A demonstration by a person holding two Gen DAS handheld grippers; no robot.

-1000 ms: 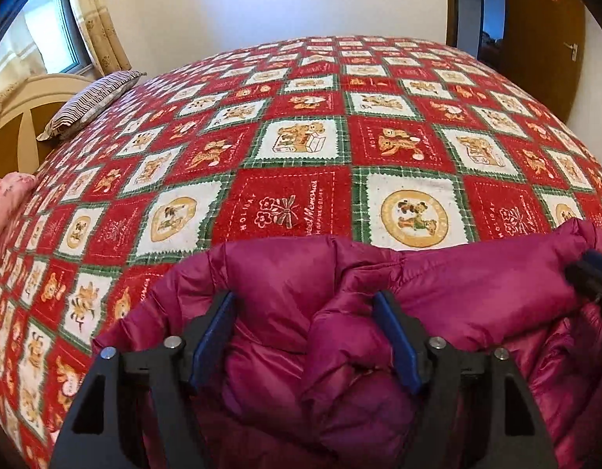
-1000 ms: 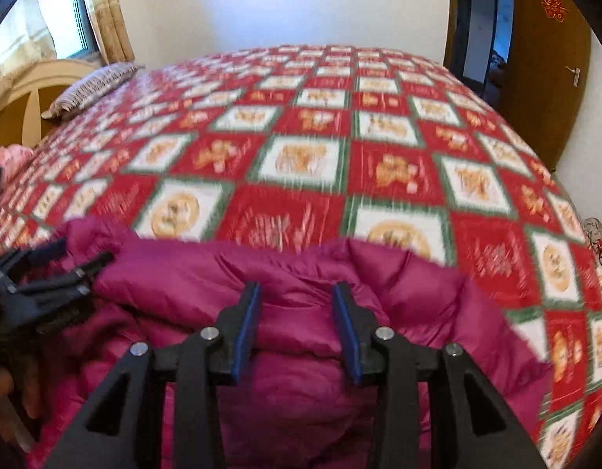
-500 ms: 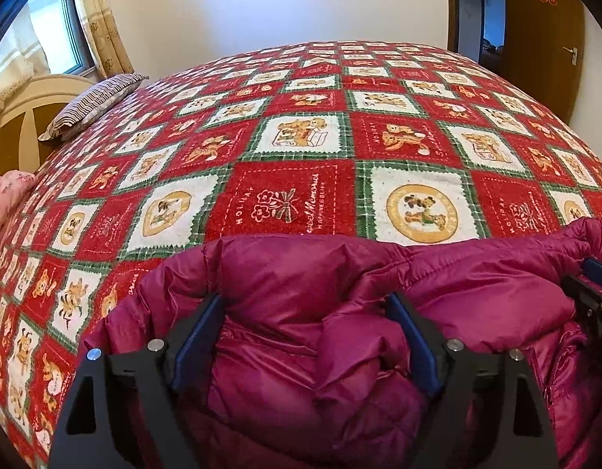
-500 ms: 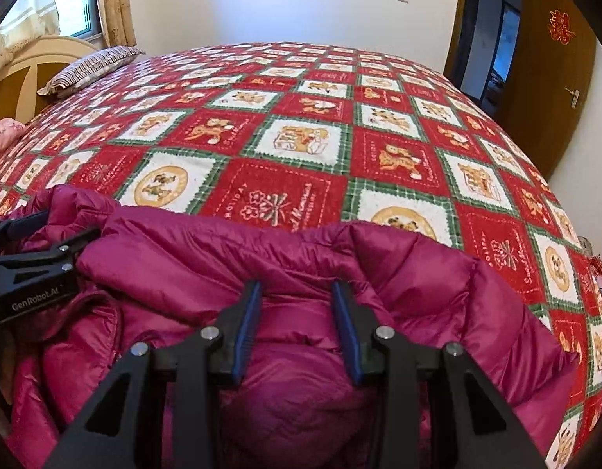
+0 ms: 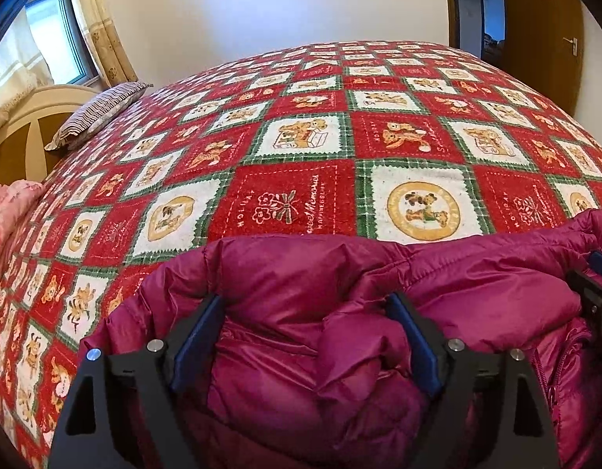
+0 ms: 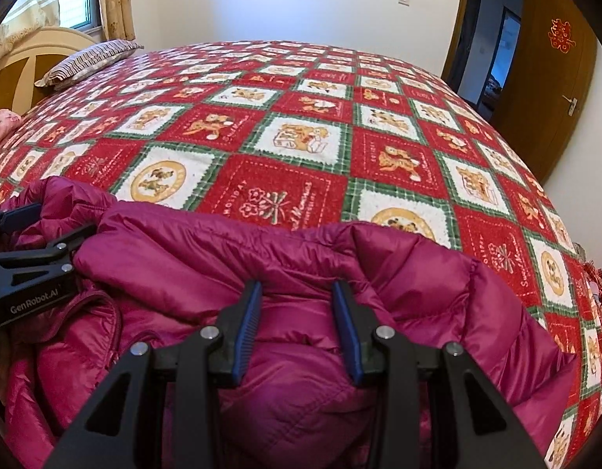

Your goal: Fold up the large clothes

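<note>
A magenta puffer jacket (image 5: 301, 273) lies bunched at the near edge of the bed; it also shows in the right wrist view (image 6: 223, 250). My left gripper (image 5: 305, 305) has its jaws set wide with a thick fold of the jacket bulging between them. My right gripper (image 6: 297, 289) is shut on another fold of the jacket further right. The left gripper appears at the left edge of the right wrist view (image 6: 27, 265), and the right gripper at the right edge of the left wrist view (image 5: 598, 293).
The bed carries a red, white and green patchwork quilt (image 5: 301, 164) with bear pictures. A striped pillow (image 5: 97, 113) lies at the far left by the cream headboard (image 5: 27, 117). A pink cloth (image 5: 8, 203) sits at the left edge. A brown door (image 6: 551, 78) stands at the right.
Both grippers have moved with the jacket: its top edge sits lower in both views and more quilt shows beyond it. The left jaws have spread wider around the fold.
</note>
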